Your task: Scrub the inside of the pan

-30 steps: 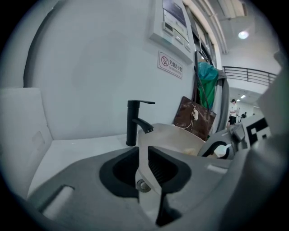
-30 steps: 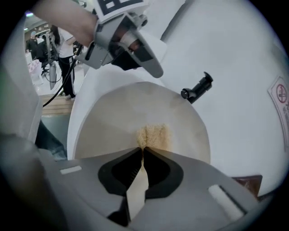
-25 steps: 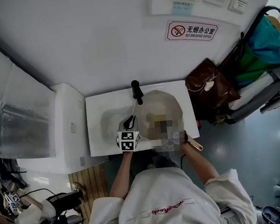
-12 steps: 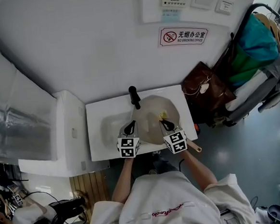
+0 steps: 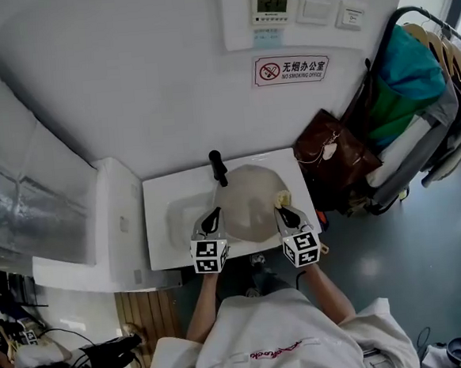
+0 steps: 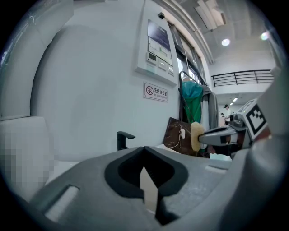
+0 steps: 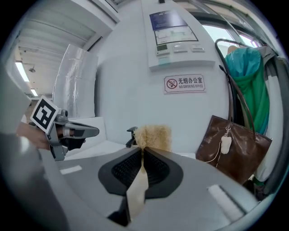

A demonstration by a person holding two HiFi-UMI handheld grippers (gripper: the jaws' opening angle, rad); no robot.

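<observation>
1. So, the left tongs (image 5: 211, 214) are squeezed fully together with nothing in them. The right tongs (image 5: 285, 211) are pinched on a fluffy yellowish sponge (image 7: 153, 135).
2. White sink (image 5: 158, 224) sits against a white wall, with a black faucet (image 5: 217, 167) at its 12 o'clock, a brown bag (image 5: 332, 157) at 3 o'clock and a no-smoking sign (image 5: 290, 69) higher up.
3. Pan (image 5: 247, 190) lies in the sink at the faucet's 5 o'clock. It's round and pale beige inside.

wall (image 5: 127, 84): white, no-smoking sign (image 5: 290, 69), thermostat (image 5: 273, 4) | floor (image 5: 428, 267): grey-blue | right: brown bag (image 5: 332, 159), clothes rack (image 5: 413, 85)
</observation>
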